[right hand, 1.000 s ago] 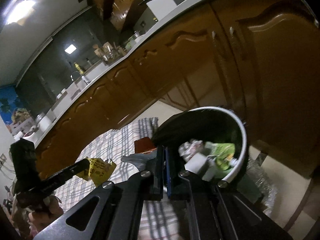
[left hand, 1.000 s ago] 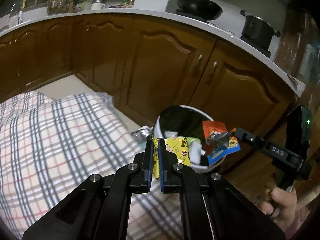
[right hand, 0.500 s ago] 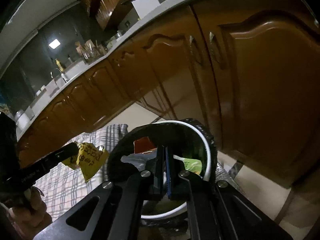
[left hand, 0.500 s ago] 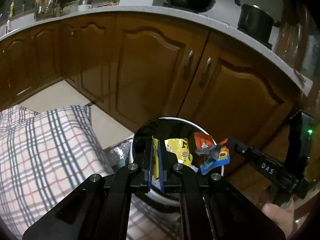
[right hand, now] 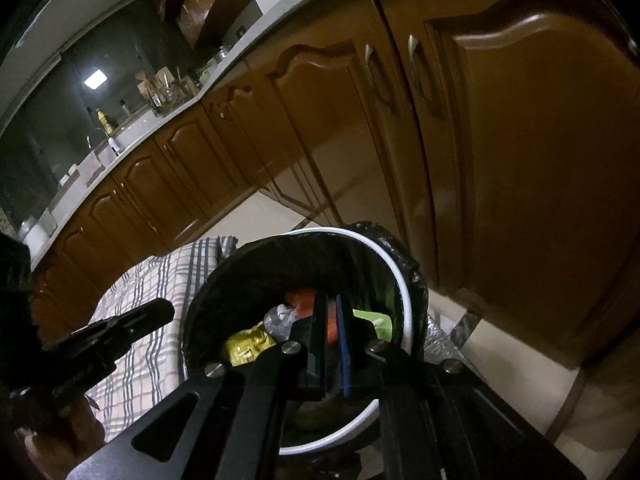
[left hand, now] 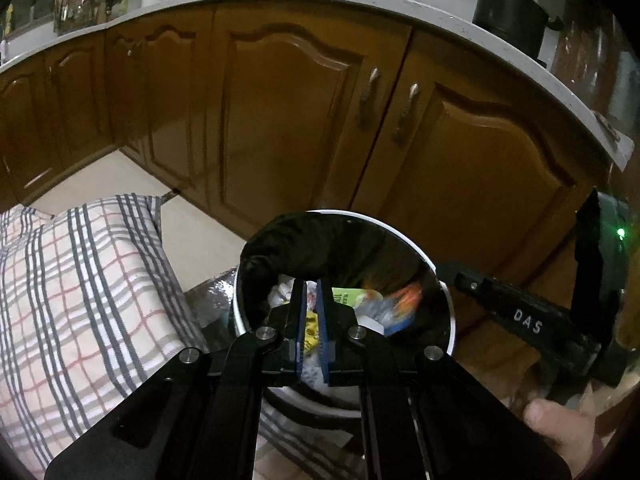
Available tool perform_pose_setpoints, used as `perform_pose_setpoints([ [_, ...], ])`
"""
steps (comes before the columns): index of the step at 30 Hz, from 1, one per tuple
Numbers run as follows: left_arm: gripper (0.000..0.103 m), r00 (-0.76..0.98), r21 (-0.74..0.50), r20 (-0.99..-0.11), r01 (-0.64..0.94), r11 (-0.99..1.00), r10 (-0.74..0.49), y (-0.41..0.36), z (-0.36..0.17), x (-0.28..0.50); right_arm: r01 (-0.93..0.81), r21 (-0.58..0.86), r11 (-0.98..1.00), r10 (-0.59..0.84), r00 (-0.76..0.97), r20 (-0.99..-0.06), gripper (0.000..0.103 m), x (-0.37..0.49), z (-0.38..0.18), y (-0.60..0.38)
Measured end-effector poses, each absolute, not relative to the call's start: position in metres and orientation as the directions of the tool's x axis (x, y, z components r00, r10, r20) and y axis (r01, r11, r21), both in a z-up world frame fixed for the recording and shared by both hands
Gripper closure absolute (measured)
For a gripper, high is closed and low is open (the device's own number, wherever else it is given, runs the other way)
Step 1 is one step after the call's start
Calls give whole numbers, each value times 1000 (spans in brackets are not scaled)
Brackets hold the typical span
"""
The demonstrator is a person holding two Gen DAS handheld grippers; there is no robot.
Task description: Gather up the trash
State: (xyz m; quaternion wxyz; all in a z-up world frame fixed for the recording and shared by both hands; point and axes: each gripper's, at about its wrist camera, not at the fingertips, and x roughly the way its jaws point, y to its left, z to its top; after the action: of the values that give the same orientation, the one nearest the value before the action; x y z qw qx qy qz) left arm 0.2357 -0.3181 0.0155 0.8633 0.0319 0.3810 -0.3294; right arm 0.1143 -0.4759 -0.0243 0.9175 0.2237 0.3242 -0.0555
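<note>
Both grippers hang over the bin right now. The left gripper [left hand: 311, 312] has its jaws just parted, a narrow slot between the blue pads [left hand: 301, 320], and they have just been opening; the yellow wrapper [right hand: 246, 344] is no longer pinched and lies down in the bin among the other trash. Through the slot in the left wrist view only litter in the bin shows. The right gripper [right hand: 331, 332] reads the same: jaws a slit apart, just been opening, with the orange wrapper [right hand: 304, 298] showing past and between its pads, loose rather than squeezed as far as can be told. In the left wrist view that gripper comes in from the right, its tip at the bin's right rim, a hand [left hand: 560, 436] below it.

The bin [left hand: 450, 308] is round, white-rimmed, lined with a black bag [left hand: 304, 244], and holds white paper, a green packet [right hand: 374, 320] and crumpled foil. It stands on the floor, close in front of brown cabinets [left hand: 280, 120]. Left of it lies a plaid cushion [left hand: 80, 300], its corner near the rim. Above the cabinets runs the pale bench [left hand: 160, 4], with a black pot [left hand: 510, 18] at the far right.
</note>
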Motion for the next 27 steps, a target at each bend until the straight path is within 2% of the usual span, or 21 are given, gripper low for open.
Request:
perform_pose_setpoints([
  [1,90,494,-195,-678,593,781,-544,-316,16,234,247,385,889,47,788,-614,86,113,-24,-477],
  [2,80,500,-195,-674,590,784,-544,-312,17,232,245,397,885,52,794,-606,74,110,-23,-478],
  [3,75,509,-194,-670,583,789,-541,-307,17,230,240,406,881,56,802,-595,70,107,-22,-477],
  [4,65,518,-194,-666,574,796,-536,-302,17,228,238,411,880,56,806,-589,67,105,-21,-476],
  [5,60,523,-198,-665,566,801,-534,-297,17,227,234,416,878,59,812,-581,67,102,-19,-475],
  [7,58,526,-219,-660,548,807,-537,-283,17,223,224,433,873,70,821,-566,64,97,-18,-471],
  [9,42,535,-233,-660,521,821,-527,-269,15,219,207,450,869,82,836,-543,54,91,-14,-464],
  [10,34,548,-241,-651,506,828,-525,-260,15,216,196,458,867,87,846,-526,45,86,-12,-460],
  [11,33,558,-248,-643,496,832,-524,-253,15,213,187,461,868,88,854,-512,38,82,-11,-455],
  [14,28,583,-265,-631,458,849,-511,-229,14,204,162,465,870,91,875,-475,25,70,-5,-437],
  [22,25,651,-272,-588,399,876,-479,-176,18,173,108,410,906,71,916,-396,10,40,6,-384],
  [27,18,704,-227,-556,383,896,-442,-151,24,147,89,361,928,55,927,-371,2,28,9,-355],
])
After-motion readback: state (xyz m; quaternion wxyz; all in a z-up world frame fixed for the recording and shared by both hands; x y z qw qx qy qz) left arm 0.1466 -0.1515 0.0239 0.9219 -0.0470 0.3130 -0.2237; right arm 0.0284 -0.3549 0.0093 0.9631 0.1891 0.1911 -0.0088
